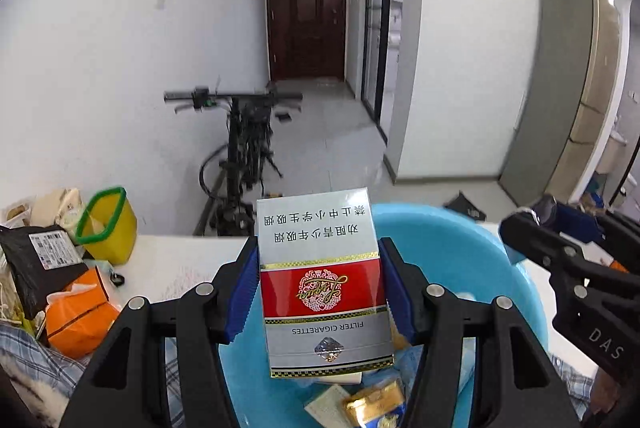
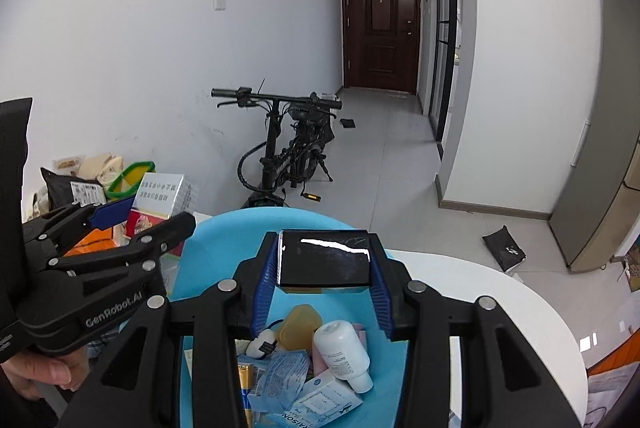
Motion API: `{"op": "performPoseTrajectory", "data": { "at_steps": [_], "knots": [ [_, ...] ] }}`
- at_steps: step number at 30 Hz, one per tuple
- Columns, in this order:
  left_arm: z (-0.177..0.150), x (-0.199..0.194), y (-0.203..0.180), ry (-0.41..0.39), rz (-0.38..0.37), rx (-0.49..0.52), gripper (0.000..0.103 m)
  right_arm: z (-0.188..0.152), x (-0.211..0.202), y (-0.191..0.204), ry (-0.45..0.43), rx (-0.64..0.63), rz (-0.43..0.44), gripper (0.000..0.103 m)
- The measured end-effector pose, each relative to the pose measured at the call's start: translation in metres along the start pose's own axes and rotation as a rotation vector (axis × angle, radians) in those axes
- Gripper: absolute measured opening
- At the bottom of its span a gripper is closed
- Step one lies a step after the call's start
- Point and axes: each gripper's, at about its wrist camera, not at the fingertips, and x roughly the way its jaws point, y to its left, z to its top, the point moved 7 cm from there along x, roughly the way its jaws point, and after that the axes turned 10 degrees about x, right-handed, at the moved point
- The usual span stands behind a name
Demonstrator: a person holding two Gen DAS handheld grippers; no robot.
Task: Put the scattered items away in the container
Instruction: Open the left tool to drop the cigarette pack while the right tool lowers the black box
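My left gripper [image 1: 318, 284] is shut on a silver and red cigarette pack [image 1: 324, 284] and holds it above the near left rim of the light blue basin [image 1: 460, 260]. It also shows in the right wrist view [image 2: 132, 216] with the pack [image 2: 158, 198]. My right gripper [image 2: 324, 262] is shut on a glossy black box [image 2: 324, 258] above the basin [image 2: 224, 240]. The basin holds several items, among them a white bottle [image 2: 342, 352], sachets and a gold packet [image 1: 374, 398]. The right gripper shows at the right of the left wrist view [image 1: 532, 228].
The basin stands on a white round table [image 2: 500, 296]. On its left are a yellow bin with a green rim [image 1: 106, 224], an orange tissue box [image 1: 80, 312] and a black parcel [image 1: 40, 260]. A folding bike [image 2: 288, 144] stands on the floor beyond.
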Motion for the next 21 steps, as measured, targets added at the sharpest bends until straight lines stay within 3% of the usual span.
{"op": "performPoseTrajectory", "data": {
  "at_steps": [2,3,8,10,21],
  "knots": [
    [-0.008,0.011,0.001,0.105,0.066,0.032,0.06,-0.004,0.009,-0.001,0.077,-0.009,-0.019,0.04],
    [-0.012,0.016,0.0,0.142,0.064,0.039,0.06,-0.007,0.014,-0.002,0.121,-0.011,-0.021,0.04],
    [-0.03,0.035,-0.004,0.336,-0.09,0.013,0.06,-0.021,0.034,-0.007,0.356,0.042,0.074,0.04],
    [-0.036,0.041,-0.006,0.387,-0.102,0.021,0.06,-0.026,0.038,-0.009,0.411,0.062,0.08,0.04],
    [-0.037,0.046,-0.006,0.419,-0.123,0.0,0.06,-0.03,0.058,-0.011,0.448,0.047,0.047,0.04]
  ]
}}
